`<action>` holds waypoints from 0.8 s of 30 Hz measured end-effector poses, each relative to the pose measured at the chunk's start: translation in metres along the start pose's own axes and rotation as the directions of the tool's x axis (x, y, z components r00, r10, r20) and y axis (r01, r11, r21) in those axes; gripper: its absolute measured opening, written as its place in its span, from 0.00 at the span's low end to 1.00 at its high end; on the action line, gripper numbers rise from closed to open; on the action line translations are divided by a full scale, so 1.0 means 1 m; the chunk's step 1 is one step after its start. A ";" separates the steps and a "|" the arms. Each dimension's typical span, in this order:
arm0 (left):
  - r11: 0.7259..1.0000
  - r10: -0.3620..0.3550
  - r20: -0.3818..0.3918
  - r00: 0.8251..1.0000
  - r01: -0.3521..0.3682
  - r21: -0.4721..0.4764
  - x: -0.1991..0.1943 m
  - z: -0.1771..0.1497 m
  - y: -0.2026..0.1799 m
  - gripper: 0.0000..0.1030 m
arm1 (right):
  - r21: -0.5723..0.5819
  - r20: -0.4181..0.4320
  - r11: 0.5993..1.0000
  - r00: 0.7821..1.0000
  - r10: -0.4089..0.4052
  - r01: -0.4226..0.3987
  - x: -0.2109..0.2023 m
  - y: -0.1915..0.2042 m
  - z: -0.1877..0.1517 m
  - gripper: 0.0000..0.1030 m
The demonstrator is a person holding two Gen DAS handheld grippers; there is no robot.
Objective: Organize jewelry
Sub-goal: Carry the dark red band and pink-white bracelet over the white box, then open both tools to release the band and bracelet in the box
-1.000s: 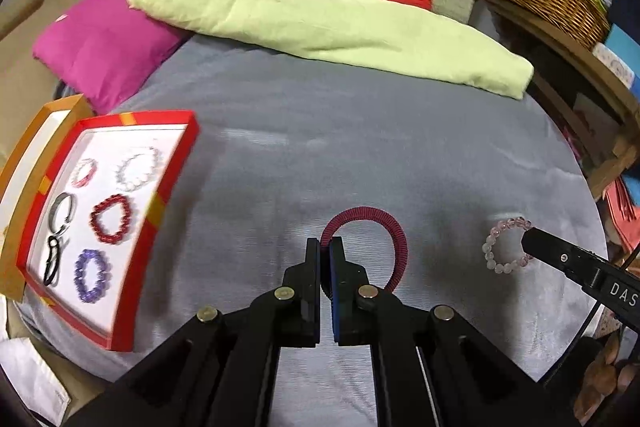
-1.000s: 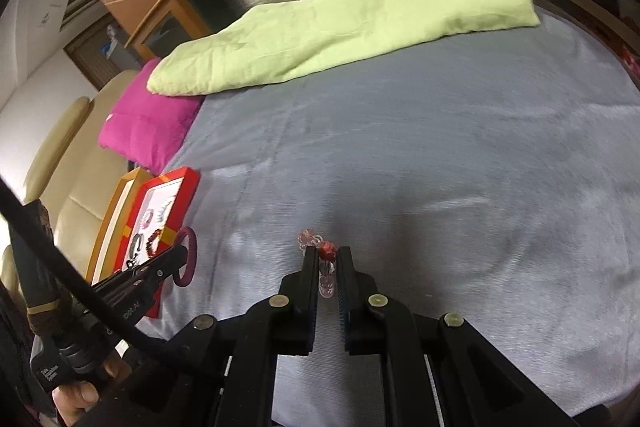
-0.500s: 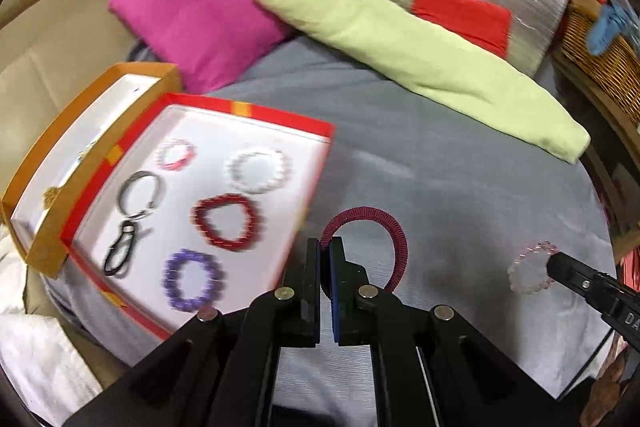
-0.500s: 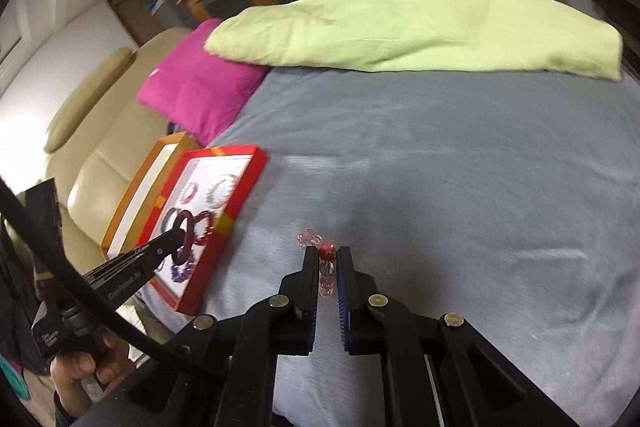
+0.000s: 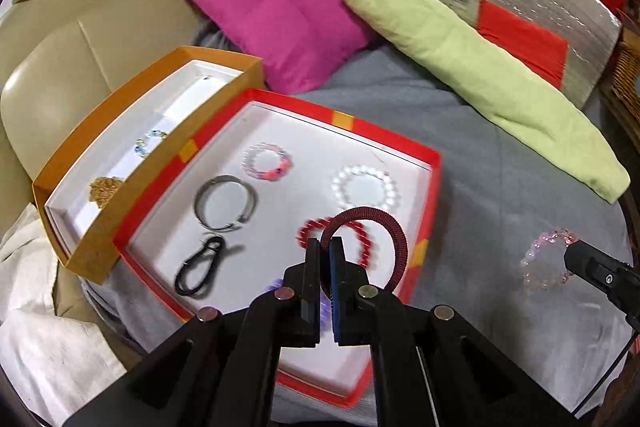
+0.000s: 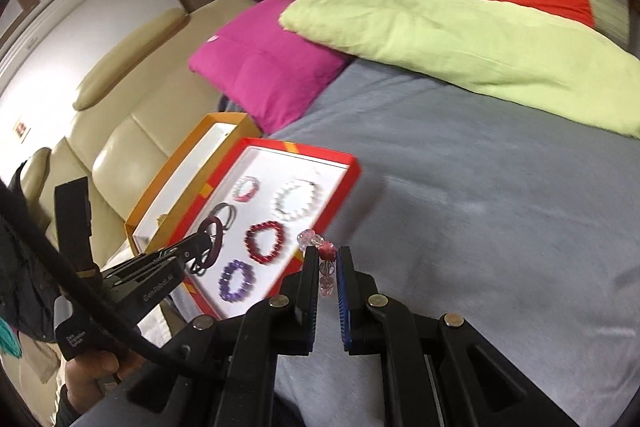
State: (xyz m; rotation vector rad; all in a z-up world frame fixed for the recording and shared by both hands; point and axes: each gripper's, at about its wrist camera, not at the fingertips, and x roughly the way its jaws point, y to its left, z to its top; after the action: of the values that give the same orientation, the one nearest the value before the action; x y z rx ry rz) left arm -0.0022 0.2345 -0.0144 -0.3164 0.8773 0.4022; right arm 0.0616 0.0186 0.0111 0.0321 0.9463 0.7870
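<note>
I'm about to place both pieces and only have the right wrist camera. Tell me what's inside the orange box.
Observer: The orange box holds a gold-coloured piece and a small blue-beaded piece.
Operator: Describe my bracelet. I see only a few beads.
Observer: The pink bead bracelet hangs as a full loop from the right gripper, over the grey cover, outside the red tray.
</note>
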 end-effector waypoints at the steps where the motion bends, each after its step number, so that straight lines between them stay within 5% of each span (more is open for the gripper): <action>1: 1.000 0.007 -0.002 1.000 -0.007 -0.006 0.002 0.002 0.005 0.04 | -0.007 -0.007 1.000 1.000 0.009 -0.009 0.006 0.004 0.003 0.10; 24: 0.998 0.015 -0.058 0.998 -0.018 -0.054 0.055 0.023 0.055 0.04 | -0.014 -0.135 0.996 0.987 0.081 -0.084 0.121 0.045 0.042 0.10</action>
State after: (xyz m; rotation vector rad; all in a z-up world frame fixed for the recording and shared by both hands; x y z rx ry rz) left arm 0.0190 0.3040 -0.0496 -0.3723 0.9271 0.4343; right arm 0.1063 0.1388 -0.0335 0.0006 1.0701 0.8834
